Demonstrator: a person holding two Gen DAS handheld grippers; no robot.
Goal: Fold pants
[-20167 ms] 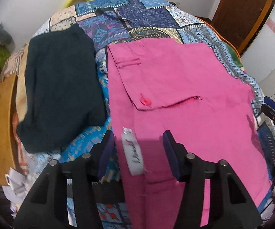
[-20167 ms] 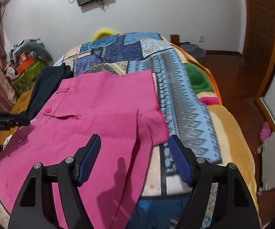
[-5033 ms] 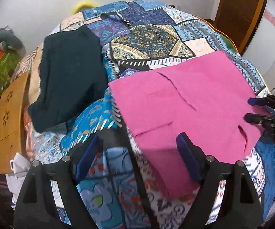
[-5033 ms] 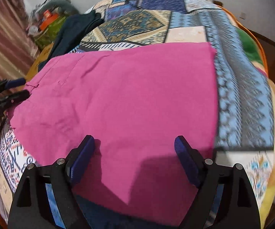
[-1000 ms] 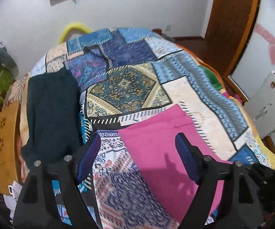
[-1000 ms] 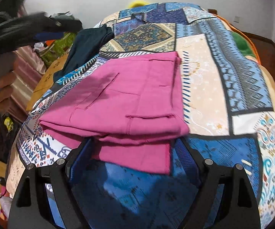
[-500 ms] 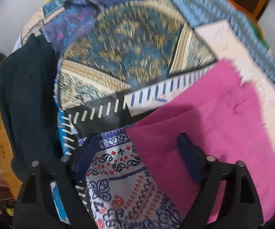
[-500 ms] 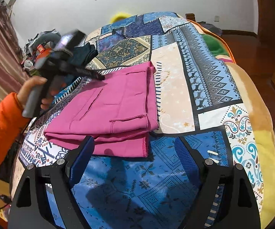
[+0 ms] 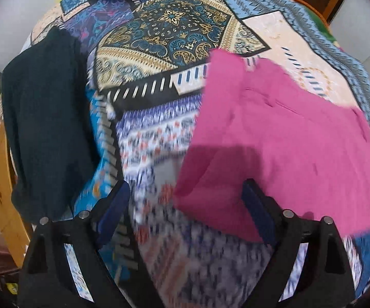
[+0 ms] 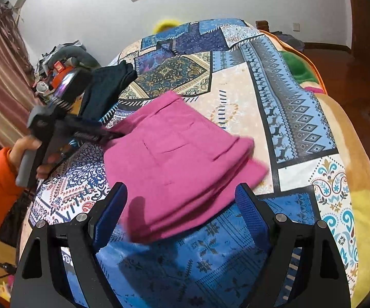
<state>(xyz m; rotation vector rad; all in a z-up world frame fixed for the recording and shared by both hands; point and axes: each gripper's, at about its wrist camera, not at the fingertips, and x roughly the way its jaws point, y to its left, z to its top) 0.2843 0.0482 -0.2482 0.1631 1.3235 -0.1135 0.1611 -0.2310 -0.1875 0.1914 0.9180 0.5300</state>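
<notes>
The pink pants lie folded into a thick stacked rectangle on the patterned bedspread; they also show in the right wrist view. My left gripper is open and empty, its right finger over the pants' near left corner. In the right wrist view the left gripper's tips sit at the pants' left edge. My right gripper is open and empty, just above the near edge of the folded pants.
A dark folded garment lies on the bed's left side, also in the right wrist view. A wooden board stands left of the bed. Clutter sits by the curtain. A wooden floor lies to the right.
The left gripper has swung back and left, so the pants now sit further right in its view. The right gripper has moved closer to the pants' near edge.
</notes>
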